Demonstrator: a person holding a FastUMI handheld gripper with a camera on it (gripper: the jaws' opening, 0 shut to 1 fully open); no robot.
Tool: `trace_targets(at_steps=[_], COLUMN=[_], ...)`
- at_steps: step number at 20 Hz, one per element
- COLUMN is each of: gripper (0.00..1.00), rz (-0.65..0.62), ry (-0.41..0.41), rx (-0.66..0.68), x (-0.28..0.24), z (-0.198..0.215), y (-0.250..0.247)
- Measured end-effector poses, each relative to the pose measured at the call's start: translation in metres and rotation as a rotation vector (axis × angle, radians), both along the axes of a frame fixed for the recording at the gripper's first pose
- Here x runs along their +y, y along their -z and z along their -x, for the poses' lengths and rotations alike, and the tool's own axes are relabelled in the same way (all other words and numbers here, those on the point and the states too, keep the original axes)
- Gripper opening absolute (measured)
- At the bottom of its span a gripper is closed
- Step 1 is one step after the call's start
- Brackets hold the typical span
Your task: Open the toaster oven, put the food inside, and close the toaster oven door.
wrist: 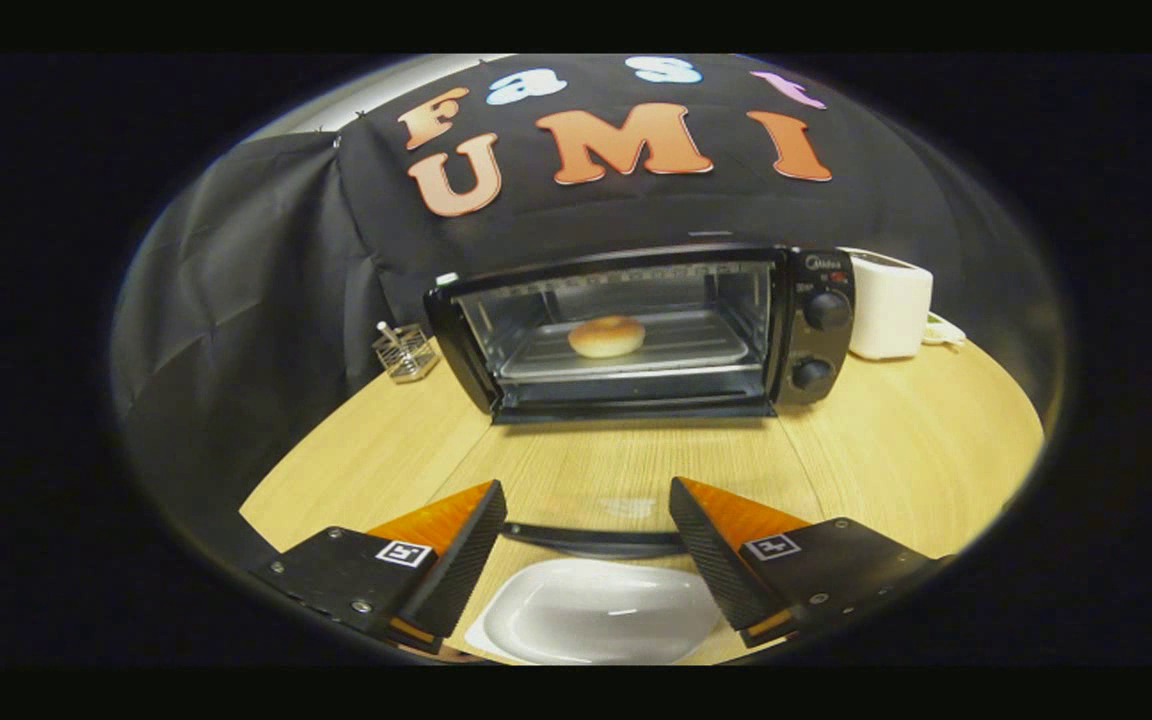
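Claw (586, 520) spread wide at the bottom of the frame, holding nothing, over an empty white oval dish (596, 610) on the light wooden surface (896, 450). Black toaster oven (636, 330) at frame centre, well beyond the fingers, door dropped open (dark handle bar (591, 540) between the fingertips), round golden bun (606, 336) on its metal tray (636, 355). White appliance (891, 305) just right of it, small wire basket (406, 352) to the left.

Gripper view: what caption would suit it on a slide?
Open tool above a white dish, facing the open toaster oven with a bun on its tray.
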State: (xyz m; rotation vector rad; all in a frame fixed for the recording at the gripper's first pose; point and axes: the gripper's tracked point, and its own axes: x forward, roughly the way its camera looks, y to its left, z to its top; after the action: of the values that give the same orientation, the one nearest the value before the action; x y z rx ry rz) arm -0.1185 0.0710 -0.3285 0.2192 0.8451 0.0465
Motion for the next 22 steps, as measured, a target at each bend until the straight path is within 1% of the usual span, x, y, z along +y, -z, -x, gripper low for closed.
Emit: trace_targets(at_steps=[5, 9, 10, 12, 14, 17, 22], gripper=[0.97, 0.97, 0.97, 0.95, 0.95, 0.94, 0.94], rz=[0.052, 0.073, 0.08, 0.095, 0.102, 0.079, 0.062], ry=[0.015, 0.043, 0.053, 0.049, 0.042, 0.05, 0.082], rx=[0.065, 0.136, 0.134, 0.14, 0.15, 0.172, 0.148], x=[0.0, -0.007, -0.009, -0.008, -0.009, -0.008, -0.011], z=[0.031, 0.041, 0.04, 0.035, 0.034, 0.033, 0.027], y=[0.019, 0.036, 0.036, 0.035, 0.032, 0.033, 0.023])
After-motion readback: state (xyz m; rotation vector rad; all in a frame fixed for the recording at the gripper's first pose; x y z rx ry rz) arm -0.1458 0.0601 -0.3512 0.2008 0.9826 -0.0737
